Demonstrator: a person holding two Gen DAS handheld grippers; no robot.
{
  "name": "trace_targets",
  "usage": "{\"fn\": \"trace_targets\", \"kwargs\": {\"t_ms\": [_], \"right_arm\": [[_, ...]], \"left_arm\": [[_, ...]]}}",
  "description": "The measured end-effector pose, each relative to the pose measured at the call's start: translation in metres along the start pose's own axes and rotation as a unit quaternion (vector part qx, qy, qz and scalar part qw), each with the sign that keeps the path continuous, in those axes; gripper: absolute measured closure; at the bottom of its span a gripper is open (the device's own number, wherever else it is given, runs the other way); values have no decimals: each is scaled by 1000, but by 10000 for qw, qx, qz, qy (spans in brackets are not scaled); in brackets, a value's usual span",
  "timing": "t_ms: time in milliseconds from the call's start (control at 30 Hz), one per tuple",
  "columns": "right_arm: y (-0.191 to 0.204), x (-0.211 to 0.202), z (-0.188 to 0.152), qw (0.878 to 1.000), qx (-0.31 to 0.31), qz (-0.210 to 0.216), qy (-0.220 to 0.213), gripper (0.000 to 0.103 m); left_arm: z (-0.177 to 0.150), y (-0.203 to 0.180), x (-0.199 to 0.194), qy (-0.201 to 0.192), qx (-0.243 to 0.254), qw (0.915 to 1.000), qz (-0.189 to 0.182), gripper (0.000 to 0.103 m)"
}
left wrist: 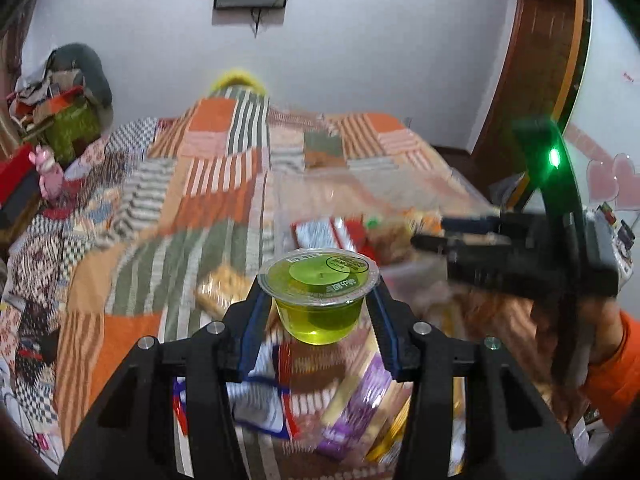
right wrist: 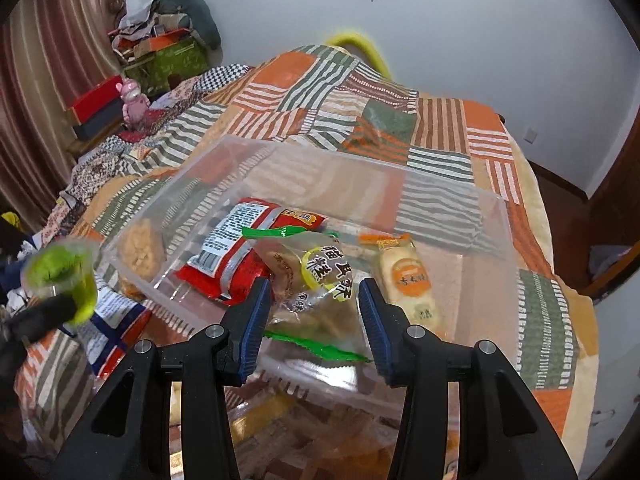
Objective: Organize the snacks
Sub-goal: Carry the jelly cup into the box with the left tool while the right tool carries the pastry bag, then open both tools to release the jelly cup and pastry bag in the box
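Over the bed's near edge, at the left, the left gripper is clamped on a green jelly cup, holding it upright by the walls just under its sealed lid, above the patchwork quilt. Below it, loose snack packets lie on the quilt, purple and blue-edged ones among them, though motion blur makes their number hard to tell. To the right sits the clear plastic bin, resting on the quilt towards the bed's near edge. It already holds a red packet, a clear bag with green seams and an orange-labelled cake packet. A crumbly biscuit pack lies at the bin's left wall; whether inside or just outside, I cannot tell. The right gripper hangs over the bin's near side with its jaws apart and nothing between them. The step in hand looks like carrying the cup to the bin; next it must clear the left wall and come down on a bare patch of floor, probably the far side, with the right gripper kept out of its path.
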State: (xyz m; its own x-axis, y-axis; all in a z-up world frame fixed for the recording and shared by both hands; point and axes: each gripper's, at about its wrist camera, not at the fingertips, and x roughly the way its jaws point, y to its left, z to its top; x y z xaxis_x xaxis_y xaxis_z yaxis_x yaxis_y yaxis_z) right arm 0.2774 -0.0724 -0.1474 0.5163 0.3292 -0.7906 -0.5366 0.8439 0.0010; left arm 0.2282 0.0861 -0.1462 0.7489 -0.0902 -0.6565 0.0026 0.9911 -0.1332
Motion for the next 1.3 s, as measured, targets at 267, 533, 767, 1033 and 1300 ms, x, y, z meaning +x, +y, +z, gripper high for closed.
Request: {"fn": "trace_targets", "kwargs": {"t_ms": [267, 533, 767, 1033, 1300], "right_arm": [[-15, -37, -10, 9989, 191, 56, -423, 59], [-33, -59, -30, 9969, 490, 126, -606, 56], [-41, -62, -44, 9960, 668, 124, -586, 52], [-47, -69, -58, 9955, 740, 66, -597, 37], [-52, -72, -70, 9946, 853, 10, -586, 17]], "left_arm": [[30, -4, 32, 5, -52, 10000, 11, 55], [29, -12, 69, 397, 30, 9991, 153, 55], [19, -15, 81, 766, 110, 9968, 191, 54], [21, -8, 40, 422, 171, 9988, 189, 42], [5, 26, 2, 222, 164, 9975, 653, 4]]}}
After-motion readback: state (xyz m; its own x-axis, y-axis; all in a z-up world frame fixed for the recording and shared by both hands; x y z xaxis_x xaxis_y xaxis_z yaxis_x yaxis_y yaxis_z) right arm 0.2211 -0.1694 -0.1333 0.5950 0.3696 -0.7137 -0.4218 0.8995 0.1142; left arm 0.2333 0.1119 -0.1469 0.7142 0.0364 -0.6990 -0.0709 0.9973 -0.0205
